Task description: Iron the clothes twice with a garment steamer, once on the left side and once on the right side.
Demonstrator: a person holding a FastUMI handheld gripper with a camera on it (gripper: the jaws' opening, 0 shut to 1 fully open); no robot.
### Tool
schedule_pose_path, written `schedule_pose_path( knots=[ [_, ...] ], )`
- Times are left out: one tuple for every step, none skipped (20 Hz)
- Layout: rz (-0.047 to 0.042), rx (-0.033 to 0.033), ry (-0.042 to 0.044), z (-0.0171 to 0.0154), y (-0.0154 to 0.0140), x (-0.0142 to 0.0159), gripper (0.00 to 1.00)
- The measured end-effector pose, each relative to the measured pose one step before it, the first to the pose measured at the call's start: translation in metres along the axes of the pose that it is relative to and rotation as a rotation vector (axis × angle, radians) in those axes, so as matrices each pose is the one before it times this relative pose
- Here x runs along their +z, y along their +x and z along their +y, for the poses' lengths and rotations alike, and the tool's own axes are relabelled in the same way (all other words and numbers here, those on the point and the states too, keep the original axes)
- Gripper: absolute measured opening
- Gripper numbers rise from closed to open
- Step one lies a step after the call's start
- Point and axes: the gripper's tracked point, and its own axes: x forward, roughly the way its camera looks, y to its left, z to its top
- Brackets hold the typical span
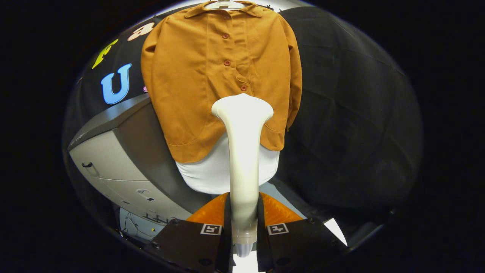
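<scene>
Holding the steamer [242, 151] by its handle, the claw [243, 223] grips it from both sides. Its head sits near the hanging shirt's [197, 76] lower middle. Risk: a loose grip letting the head twist, snagging buttons.

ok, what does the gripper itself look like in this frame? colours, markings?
The gripper has two translucent orange fingers, ribbed or ridged on their faces. Each is mounted on a dark brown-black angular block with visible screw holes. Each block carries a small square black-and-white fiducial tag near the finger base. No cables or sleeve are visible.
</scene>
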Motion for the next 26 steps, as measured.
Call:
schedule_pose_path(
  knots=[
    [-0.01748, 0.00953, -0.00562, 0.00518, -0.00875, 0.00502, 0.29],
    [-0.01960, 0.01023, -0.00364, 0.00656, -0.00772, 0.00820, 0.29],
    [-0.02129, 0.01295, -0.00093, 0.00693, -0.00786, 0.00767, 0.29],
    [-0.02051, 0.01368, -0.00225, 0.00765, -0.00701, 0.01018, 0.29],
    [-0.02224, 0.01266, -0.00398, 0.00731, -0.00580, 0.01151, 0.29],
    [-0.02400, 0.01070, -0.00602, 0.00674, -0.00620, 0.01391, 0.29],
    [-0.02505, 0.01184, -0.00250, 0.00660, -0.00461, 0.01255, 0.29],
    [-0.02694, 0.01225, 0.00053, 0.00726, -0.00541, 0.01510, 0.28],
    [-0.02738, 0.01127, -0.00038, 0.00607, -0.00450, 0.01546, 0.28],
    [-0.02724, 0.01027, -0.00426, 0.00811, -0.00445, 0.01697, 0.28],
    [-0.02099, 0.00834, -0.00900, 0.00643, -0.00317, 0.01419, 0.28],
    [-0.01806, 0.00600, -0.00899, 0.00697, -0.00363, 0.01411, 0.28],
    [-0.01903, 0.00538, -0.00384, 0.00837, -0.00106, 0.01123, 0.28],
    [-0.02185, 0.00951, 0.00199, 0.00859, -0.00275, 0.01616, 0.28],
    [-0.02586, 0.01620, 0.00488, 0.00926, -0.00284, 0.01527, 0.29],
    [-0.03119, 0.01865, 0.00315, 0.01169, -0.00200, 0.01738, 0.28],
    [-0.02919, 0.01538, -0.00227, 0.01054, -0.00373, 0.01446, 0.28],
    [-0.02658, 0.01099, -0.00800, 0.01019, -0.00391, 0.01566, 0.28],
    [-0.02773, 0.00799, -0.01023, 0.01015, -0.00464, 0.01497, 0.28],
    [-0.02035, 0.00708, -0.00556, 0.00879, -0.00308, 0.01404, 0.28],
    [-0.01569, 0.00716, -0.00279, 0.01026, 0.00100, 0.01326, 0.28],
    [-0.00956, 0.00646, -0.00062, 0.00805, -0.00022, 0.00989, 0.28],
    [-0.00524, 0.00550, 0.00404, 0.00861, -0.00009, 0.00750, 0.28],
    [-0.00478, 0.00322, 0.00694, 0.00886, 0.00072, 0.00695, 0.28],
    [-0.00337, 0.00194, 0.00214, 0.00687, 0.00024, 0.00445, 0.28],
    [-0.00300, 0.00025, 0.00269, 0.00729, 0.00045, 0.00427, 0.28]
  ],
)
